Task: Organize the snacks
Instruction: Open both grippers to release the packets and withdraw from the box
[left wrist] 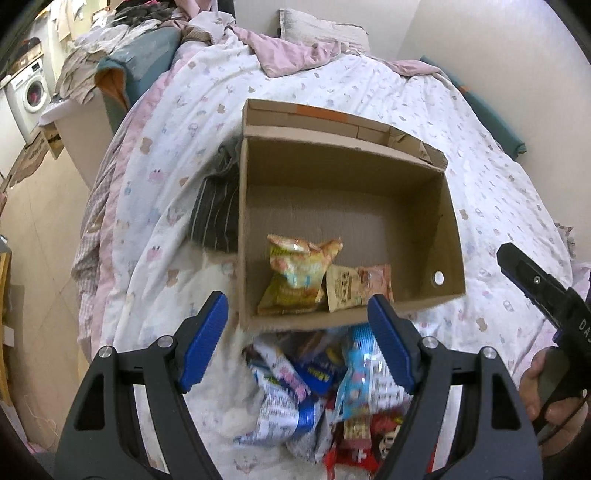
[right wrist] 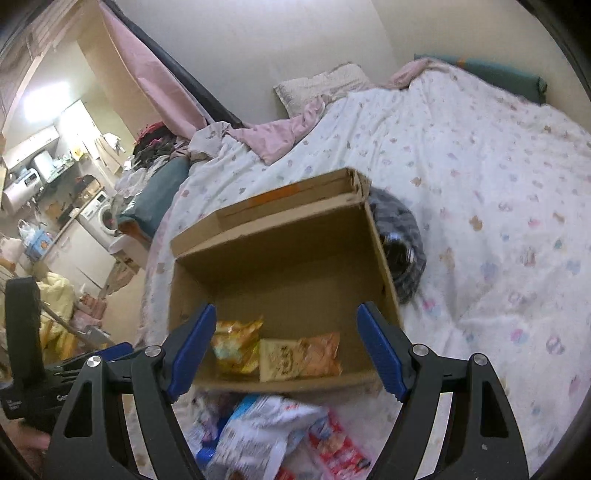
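Observation:
An open cardboard box (left wrist: pixel 347 173) (right wrist: pixel 280 251) sits on the bed. Inside, at its near wall, lie a yellow snack bag (left wrist: pixel 295 273) (right wrist: pixel 236 343) and a beige-and-orange packet (left wrist: pixel 356 286) (right wrist: pixel 295 356). A heap of loose snack packets (left wrist: pixel 325 391) (right wrist: pixel 266 432) lies on the quilt in front of the box. My left gripper (left wrist: pixel 297 339) hangs open above the heap's far edge, nothing between its blue pads. My right gripper (right wrist: pixel 284 352) is open too, over the box's near wall. The right gripper's body (left wrist: pixel 546 291) shows at the right of the left wrist view.
The bed's white patterned quilt (left wrist: pixel 480 192) (right wrist: pixel 498 221) spreads around the box. A dark striped cloth (left wrist: pixel 218 218) (right wrist: pixel 402 236) lies against one side of the box. Pillows (left wrist: pixel 321 29) and a pink blanket (left wrist: pixel 295 55) are at the headboard. A washing machine (left wrist: pixel 29 92) stands beyond.

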`<action>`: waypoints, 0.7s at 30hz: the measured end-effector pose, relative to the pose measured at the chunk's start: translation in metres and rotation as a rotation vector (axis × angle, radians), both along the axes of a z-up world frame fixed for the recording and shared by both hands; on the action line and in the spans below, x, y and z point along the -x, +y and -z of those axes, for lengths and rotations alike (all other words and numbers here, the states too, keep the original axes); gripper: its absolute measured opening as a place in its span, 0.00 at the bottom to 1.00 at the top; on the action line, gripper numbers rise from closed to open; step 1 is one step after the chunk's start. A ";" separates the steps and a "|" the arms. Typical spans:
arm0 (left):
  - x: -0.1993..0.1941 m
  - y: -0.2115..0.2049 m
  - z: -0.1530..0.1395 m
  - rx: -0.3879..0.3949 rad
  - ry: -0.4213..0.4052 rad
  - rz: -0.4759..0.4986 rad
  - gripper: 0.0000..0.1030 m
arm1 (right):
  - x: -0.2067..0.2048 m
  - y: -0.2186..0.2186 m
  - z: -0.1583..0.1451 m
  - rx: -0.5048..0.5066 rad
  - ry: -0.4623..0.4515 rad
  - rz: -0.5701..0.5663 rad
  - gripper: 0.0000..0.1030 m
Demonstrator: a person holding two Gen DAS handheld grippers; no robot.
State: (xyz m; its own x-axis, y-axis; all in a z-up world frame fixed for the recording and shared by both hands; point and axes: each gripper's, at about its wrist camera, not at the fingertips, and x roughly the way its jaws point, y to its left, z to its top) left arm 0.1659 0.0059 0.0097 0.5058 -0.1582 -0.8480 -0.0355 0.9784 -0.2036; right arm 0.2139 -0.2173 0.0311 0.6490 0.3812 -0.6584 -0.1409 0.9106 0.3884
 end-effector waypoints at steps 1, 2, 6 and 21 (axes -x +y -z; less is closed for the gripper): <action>0.005 0.001 0.001 0.001 0.003 -0.001 0.73 | 0.003 -0.001 0.001 -0.012 0.008 0.000 0.79; 0.009 0.002 0.001 0.005 0.004 -0.002 0.73 | 0.007 -0.003 0.002 -0.022 0.014 0.004 0.79; 0.027 0.005 0.004 0.020 0.008 0.007 0.73 | 0.022 -0.005 0.001 -0.027 0.021 0.016 0.79; 0.060 0.016 0.017 -0.012 0.020 -0.029 0.73 | 0.069 -0.008 0.020 -0.012 0.098 0.011 0.79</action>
